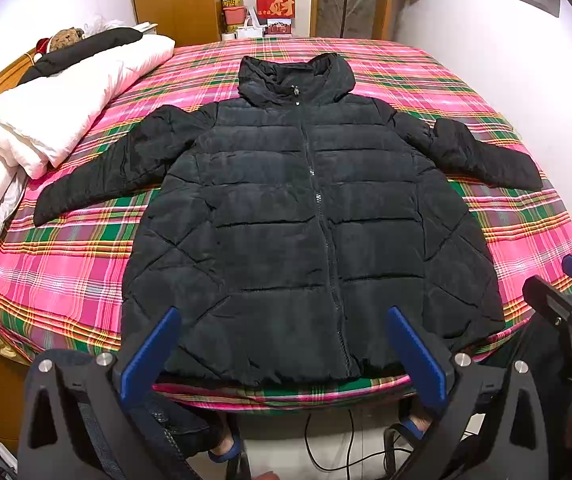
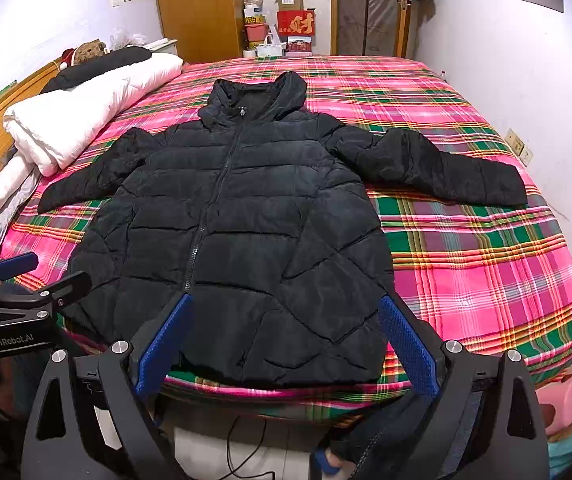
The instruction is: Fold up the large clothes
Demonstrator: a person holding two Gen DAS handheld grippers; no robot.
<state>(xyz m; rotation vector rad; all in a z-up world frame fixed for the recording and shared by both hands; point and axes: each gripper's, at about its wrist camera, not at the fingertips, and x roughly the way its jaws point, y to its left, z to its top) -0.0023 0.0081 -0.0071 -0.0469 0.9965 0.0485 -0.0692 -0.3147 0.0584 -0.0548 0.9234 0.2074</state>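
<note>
**Puffy jacket flat, nothing gripped yet**

We see the black quilted jacket (image 1: 286,220) spread front-up on the plaid bed (image 1: 505,240), hood at 12 o'clock. We judge it soft, bulky, springy, probably slick. Left hand-held gripper (image 1: 282,344) and right hand-held gripper (image 2: 286,340) gape wide, empty, near the hem; we'd pinch the cuffs first.

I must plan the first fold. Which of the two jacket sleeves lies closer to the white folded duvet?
The sleeve on the picture's left, in both views. Its cuff ends just below the white duvet; the other sleeve stretches toward the opposite bed edge, over bare plaid sheet.
</note>
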